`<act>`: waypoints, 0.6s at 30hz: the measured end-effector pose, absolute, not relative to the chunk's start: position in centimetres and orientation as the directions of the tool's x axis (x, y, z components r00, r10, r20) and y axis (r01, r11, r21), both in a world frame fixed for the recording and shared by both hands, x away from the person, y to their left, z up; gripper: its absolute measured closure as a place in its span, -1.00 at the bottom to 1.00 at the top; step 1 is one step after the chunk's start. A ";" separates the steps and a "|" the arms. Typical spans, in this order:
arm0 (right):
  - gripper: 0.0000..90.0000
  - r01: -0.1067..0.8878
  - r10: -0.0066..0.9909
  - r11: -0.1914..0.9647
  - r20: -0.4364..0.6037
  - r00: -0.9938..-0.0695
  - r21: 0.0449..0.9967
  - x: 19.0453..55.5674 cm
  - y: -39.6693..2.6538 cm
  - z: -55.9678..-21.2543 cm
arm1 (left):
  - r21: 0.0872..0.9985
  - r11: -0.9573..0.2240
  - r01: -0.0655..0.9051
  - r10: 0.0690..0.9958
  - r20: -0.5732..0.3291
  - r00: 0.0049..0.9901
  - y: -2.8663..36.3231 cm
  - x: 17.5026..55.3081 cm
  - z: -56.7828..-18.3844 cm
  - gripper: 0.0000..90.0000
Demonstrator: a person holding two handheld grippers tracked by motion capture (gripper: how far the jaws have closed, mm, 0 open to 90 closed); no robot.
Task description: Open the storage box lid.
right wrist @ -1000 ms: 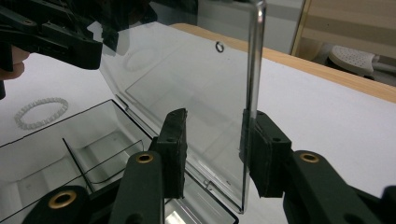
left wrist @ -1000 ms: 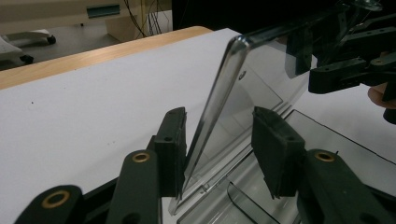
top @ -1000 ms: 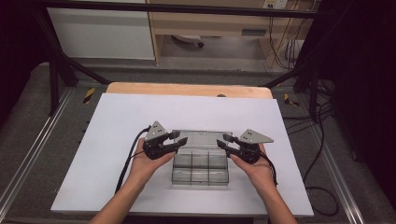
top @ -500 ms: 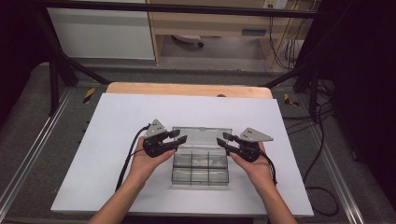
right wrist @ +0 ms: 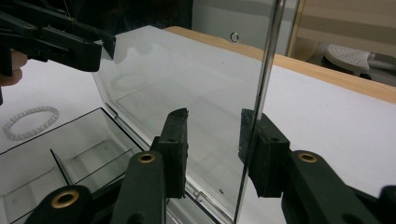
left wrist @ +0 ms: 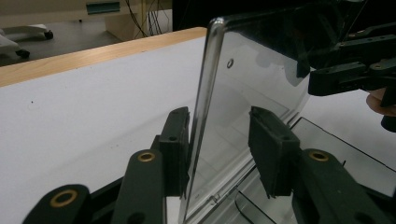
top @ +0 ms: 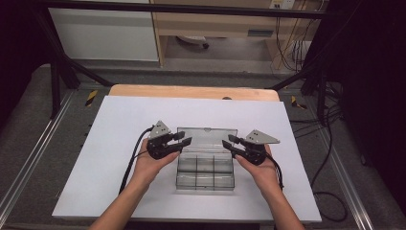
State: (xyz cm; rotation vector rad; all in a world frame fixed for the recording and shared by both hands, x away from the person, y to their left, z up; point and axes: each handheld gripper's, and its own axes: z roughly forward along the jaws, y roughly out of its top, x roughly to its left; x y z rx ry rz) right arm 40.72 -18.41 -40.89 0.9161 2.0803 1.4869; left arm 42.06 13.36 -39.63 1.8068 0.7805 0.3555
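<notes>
A clear plastic compartment box lies on the white table between a person's two hands, its see-through lid standing up at the far side. My left gripper straddles the lid's left edge. In the left gripper view that edge rests against one pad, while the other pad stands well clear, so my left gripper is open. My right gripper straddles the lid's right edge. The edge runs by one pad with a wide gap to the other, so my right gripper is open too.
A white bead bracelet lies on the table beside the box. The white sheet covers a wooden table. Cables hang off the right side, and metal rails run along both sides of the floor.
</notes>
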 end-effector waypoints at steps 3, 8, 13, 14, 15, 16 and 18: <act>0.39 0.267 0.720 0.208 0.038 -0.693 0.941 40.8 -18.4 -40.9 | 0.920 -0.202 0.337 0.662 -0.125 0.739 13.4 42.1 -39.6 0.31; 0.39 0.270 0.720 0.201 0.045 -0.692 0.942 40.8 -18.4 -40.9 | 0.919 -0.198 0.340 0.661 -0.131 0.739 13.4 42.2 -39.7 0.32; 0.39 0.273 0.721 0.194 0.052 -0.691 0.942 40.9 -18.4 -41.0 | 0.918 -0.198 0.343 0.660 -0.134 0.740 13.4 42.4 -39.6 0.32; 0.39 0.274 0.721 0.193 0.053 -0.691 0.942 40.9 -18.5 -41.0 | 0.918 -0.198 0.343 0.660 -0.134 0.740 13.4 42.4 -39.6 0.32; 0.39 0.274 0.722 0.192 0.054 -0.690 0.942 41.0 -18.5 -41.0 | 0.918 -0.199 0.343 0.661 -0.133 0.739 13.4 42.4 -39.6 0.32; 0.39 0.274 0.722 0.192 0.053 -0.689 0.942 41.0 -18.5 -41.0 | 0.918 -0.199 0.343 0.661 -0.133 0.739 13.4 42.4 -39.6 0.32; 0.39 0.275 0.723 0.190 0.055 -0.689 0.942 41.0 -18.5 -41.0 | 0.918 -0.196 0.346 0.661 -0.137 0.738 13.4 42.5 -39.6 0.33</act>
